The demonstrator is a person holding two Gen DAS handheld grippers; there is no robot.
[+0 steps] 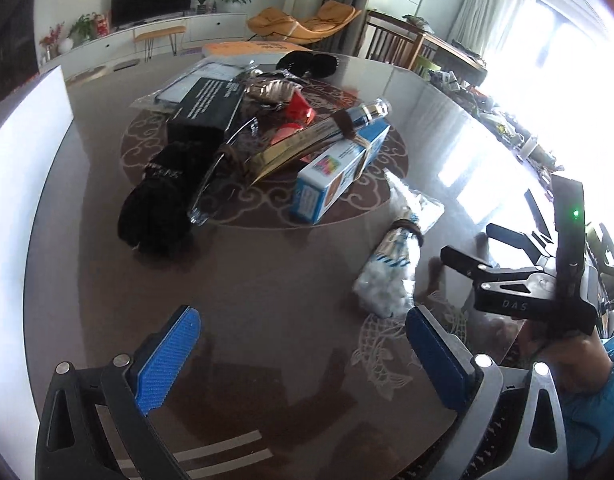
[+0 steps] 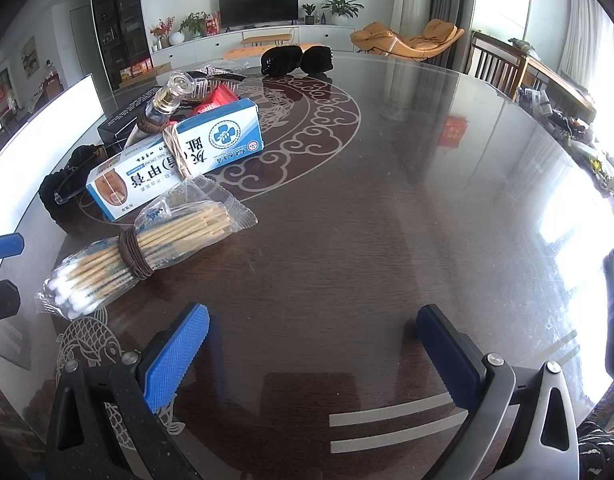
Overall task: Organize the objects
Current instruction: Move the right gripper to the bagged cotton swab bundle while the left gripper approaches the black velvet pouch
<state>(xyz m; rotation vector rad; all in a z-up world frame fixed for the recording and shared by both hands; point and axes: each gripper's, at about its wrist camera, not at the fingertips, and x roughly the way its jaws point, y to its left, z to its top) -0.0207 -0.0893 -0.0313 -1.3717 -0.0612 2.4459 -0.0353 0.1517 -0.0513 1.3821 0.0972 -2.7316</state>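
A pile of objects lies on the dark round table (image 2: 387, 208). A clear bag of cotton swabs (image 2: 147, 252) tied with a brown band lies nearest; it also shows in the left wrist view (image 1: 391, 264). Behind it is a blue and white cream box (image 2: 179, 156) (image 1: 339, 172), a glass bottle (image 2: 167, 100) (image 1: 363, 116), black gloves (image 1: 159, 200) and a black box (image 1: 207, 108). My left gripper (image 1: 303, 356) is open and empty, left of the swabs. My right gripper (image 2: 313, 354) is open and empty, right of the swabs; it shows in the left wrist view (image 1: 475, 248).
A white board (image 1: 23, 152) stands at the table's left edge. Black fabric items (image 2: 297, 60) lie at the far side. Red packets (image 1: 299, 108) and glasses (image 1: 219, 172) are in the pile. Chairs and a cluttered shelf (image 2: 547, 96) stand to the right.
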